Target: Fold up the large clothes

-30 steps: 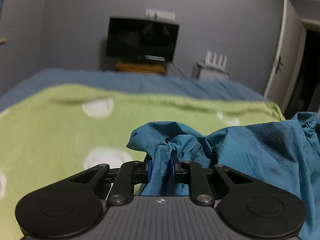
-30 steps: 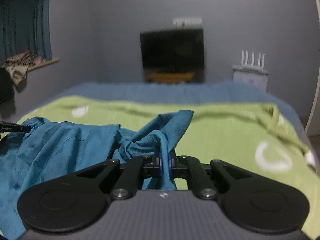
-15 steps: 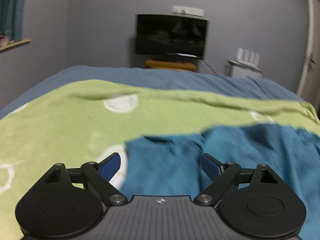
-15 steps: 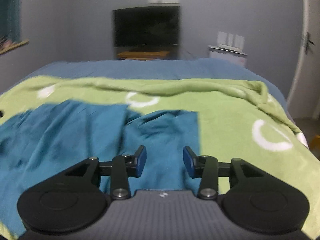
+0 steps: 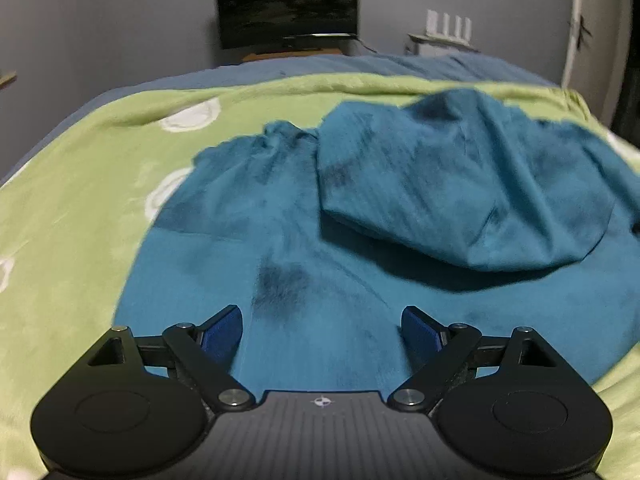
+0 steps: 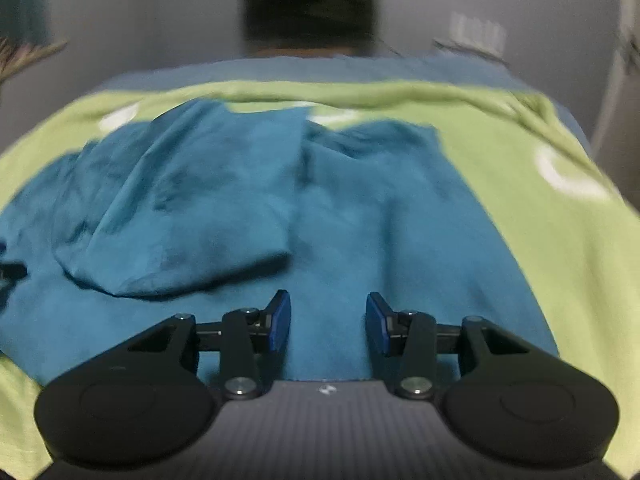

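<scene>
Both wide open, left gripper (image 5: 322,330) and right gripper (image 6: 328,322), holding nothing above teal garment (image 5: 280,248). Risk: bunched upper layer (image 5: 460,184), beyond grippers, folded unsmoothed, leaving creases.

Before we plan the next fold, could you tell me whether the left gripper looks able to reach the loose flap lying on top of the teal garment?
Probably yes: the left gripper is open, and only flat teal garment lies between it and the flap ahead.
</scene>
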`<state>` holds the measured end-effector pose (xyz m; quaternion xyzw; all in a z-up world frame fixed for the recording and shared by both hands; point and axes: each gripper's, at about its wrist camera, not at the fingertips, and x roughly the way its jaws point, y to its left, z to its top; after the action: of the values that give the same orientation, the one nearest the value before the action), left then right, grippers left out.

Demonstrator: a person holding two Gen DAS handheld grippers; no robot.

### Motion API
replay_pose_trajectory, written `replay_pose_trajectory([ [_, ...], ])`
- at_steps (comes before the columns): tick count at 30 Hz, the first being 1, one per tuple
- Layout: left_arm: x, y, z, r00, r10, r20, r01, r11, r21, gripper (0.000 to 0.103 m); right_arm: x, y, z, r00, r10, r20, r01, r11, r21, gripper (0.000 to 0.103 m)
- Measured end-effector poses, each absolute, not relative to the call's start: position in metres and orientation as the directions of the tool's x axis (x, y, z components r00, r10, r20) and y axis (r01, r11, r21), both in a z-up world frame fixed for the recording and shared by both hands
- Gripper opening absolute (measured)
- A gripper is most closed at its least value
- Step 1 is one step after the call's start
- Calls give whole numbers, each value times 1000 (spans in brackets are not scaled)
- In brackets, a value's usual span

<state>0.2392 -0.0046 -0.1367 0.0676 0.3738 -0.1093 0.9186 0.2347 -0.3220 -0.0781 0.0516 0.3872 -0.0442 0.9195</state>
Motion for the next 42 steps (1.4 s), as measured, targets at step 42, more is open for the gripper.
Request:
replay_pose_trajectory([
  [42, 247, -124, -102, 728, -221, -649, 327, 944, 46, 89, 154, -401, -123, 860, 31, -509, 416, 535, 735, 40],
])
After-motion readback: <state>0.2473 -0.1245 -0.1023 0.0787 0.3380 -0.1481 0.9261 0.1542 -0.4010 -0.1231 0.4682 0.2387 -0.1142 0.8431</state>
